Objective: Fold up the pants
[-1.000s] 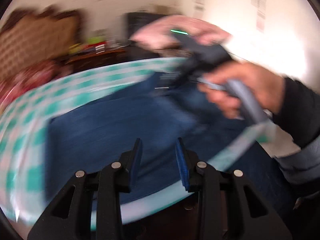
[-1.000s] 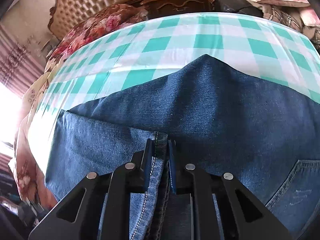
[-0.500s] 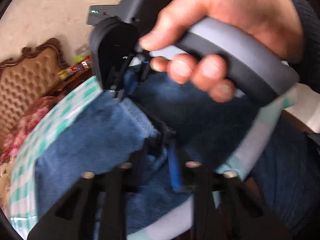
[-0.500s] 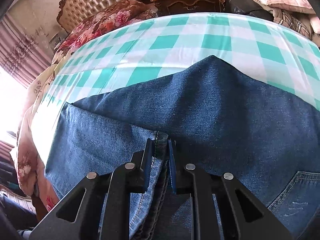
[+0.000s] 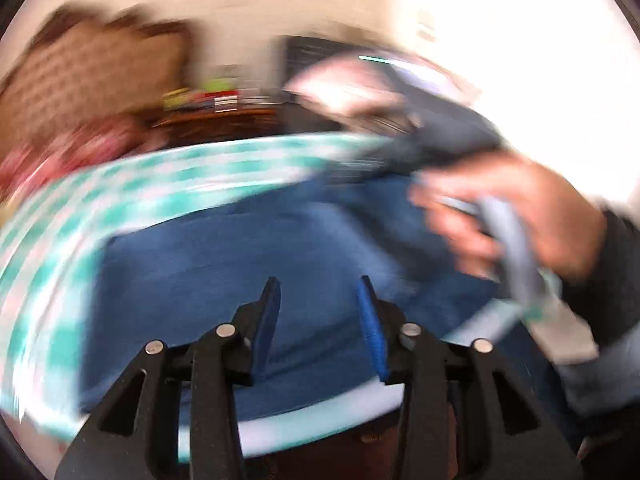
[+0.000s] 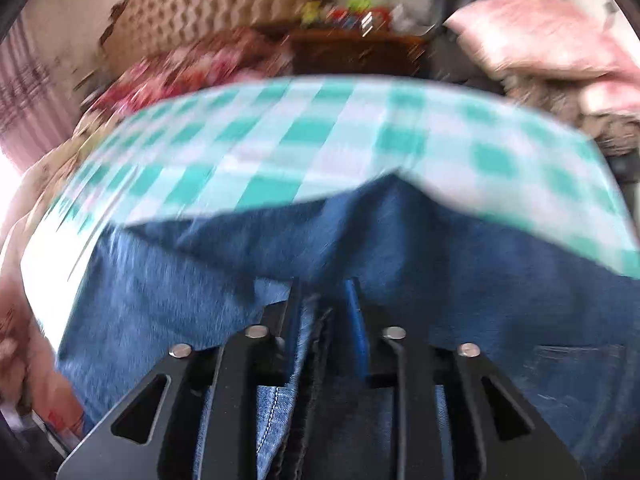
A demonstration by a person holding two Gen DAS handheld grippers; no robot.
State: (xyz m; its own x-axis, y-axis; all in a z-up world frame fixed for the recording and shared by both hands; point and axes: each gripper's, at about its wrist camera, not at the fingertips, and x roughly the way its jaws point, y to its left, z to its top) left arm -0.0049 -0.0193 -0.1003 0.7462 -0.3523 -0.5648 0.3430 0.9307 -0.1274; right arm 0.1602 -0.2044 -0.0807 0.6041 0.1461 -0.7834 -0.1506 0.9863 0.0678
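Left wrist view, blurred: the left tongs (image 5: 318, 300) are opening with nothing between the blue pads, hovering over the blue denim pants (image 5: 208, 276) spread on the desk's green-and-white checked cloth (image 5: 80, 216). Beyond the pants to the right, a hand (image 5: 516, 216) grips the other tool's grey handle.

Right wrist view: the right tongs (image 6: 322, 300) are opening, a stitched denim hem (image 6: 316, 328) of the pants lying loose between the pads. Beyond the pants lies checked cloth, then a tufted beige headboard (image 6: 208, 8).
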